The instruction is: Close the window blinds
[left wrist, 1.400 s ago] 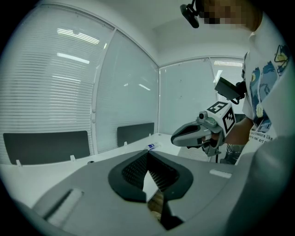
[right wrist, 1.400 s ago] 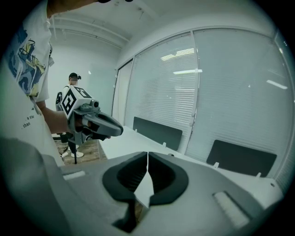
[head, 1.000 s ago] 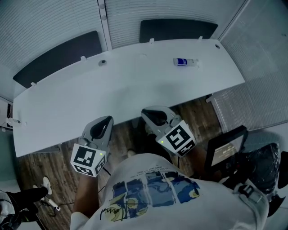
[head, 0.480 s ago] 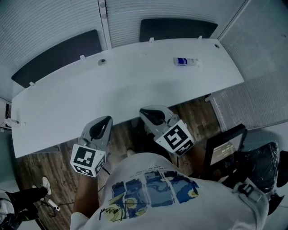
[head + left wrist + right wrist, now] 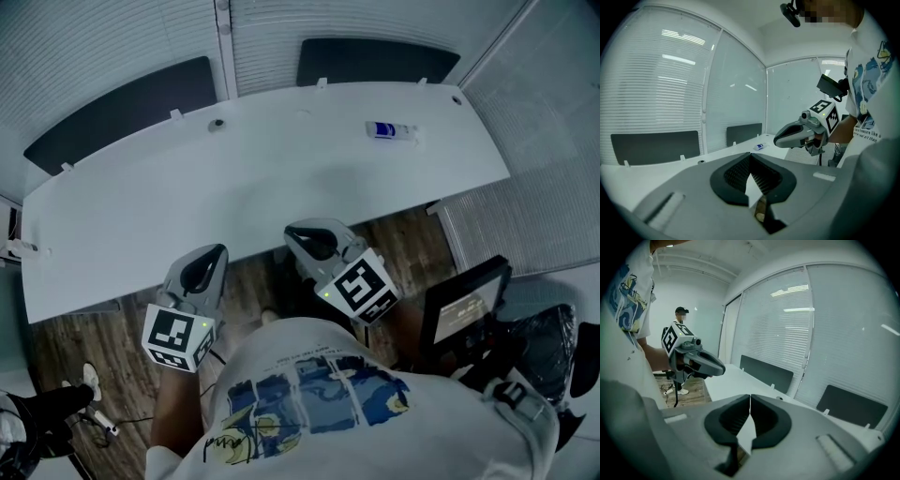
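Note:
White slatted blinds (image 5: 112,37) hang lowered behind the white desk (image 5: 234,187), which stands between me and them. They also fill the left gripper view (image 5: 651,93) and the right gripper view (image 5: 778,329). A thin vertical post (image 5: 223,28) splits two blind sections. My left gripper (image 5: 216,251) is held over the desk's near edge, jaws shut and empty (image 5: 750,157). My right gripper (image 5: 293,233) hovers beside it, also shut with nothing held (image 5: 750,397). Both grippers point toward the blinds, well short of them.
A small white and blue bottle (image 5: 389,130) lies on the desk's far right. Two dark panels (image 5: 122,108) (image 5: 375,61) stand along its back edge. A small screen on a stand (image 5: 459,309) is at my right; another person (image 5: 680,319) stands far left.
Both grippers have drifted slightly left with the body; the jaws stay shut. The left gripper view has swung a little, showing more of the desk and blinds.

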Motion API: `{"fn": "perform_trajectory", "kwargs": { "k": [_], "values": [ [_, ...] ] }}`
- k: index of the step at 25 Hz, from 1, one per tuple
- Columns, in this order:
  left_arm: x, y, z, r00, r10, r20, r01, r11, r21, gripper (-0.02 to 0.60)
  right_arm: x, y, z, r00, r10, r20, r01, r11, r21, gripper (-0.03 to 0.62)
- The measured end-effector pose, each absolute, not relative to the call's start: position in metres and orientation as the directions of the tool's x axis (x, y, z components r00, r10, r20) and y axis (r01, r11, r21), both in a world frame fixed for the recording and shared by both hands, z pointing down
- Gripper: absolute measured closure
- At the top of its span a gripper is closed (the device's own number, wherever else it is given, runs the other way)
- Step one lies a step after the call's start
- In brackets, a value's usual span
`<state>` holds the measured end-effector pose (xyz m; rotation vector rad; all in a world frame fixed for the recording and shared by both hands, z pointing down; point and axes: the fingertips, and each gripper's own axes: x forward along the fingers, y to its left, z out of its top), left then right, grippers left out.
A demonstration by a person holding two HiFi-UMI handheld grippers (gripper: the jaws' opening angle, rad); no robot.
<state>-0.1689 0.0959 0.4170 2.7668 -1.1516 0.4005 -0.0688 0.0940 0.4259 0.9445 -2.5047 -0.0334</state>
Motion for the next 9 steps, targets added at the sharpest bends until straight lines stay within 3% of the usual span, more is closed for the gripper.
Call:
{"fn": "perform_trajectory", "kwargs": {
  "k": [9],
  "values": [
    [-0.191, 0.094, 0.417, 0.633, -0.714, 0.3, -0.747, -0.665, -0.006, 0.577, -0.091, 0.083, 0.427, -0.69, -0.592, 0.417, -0.574, 0.798, 0.183, 0.589]
  ]
}}
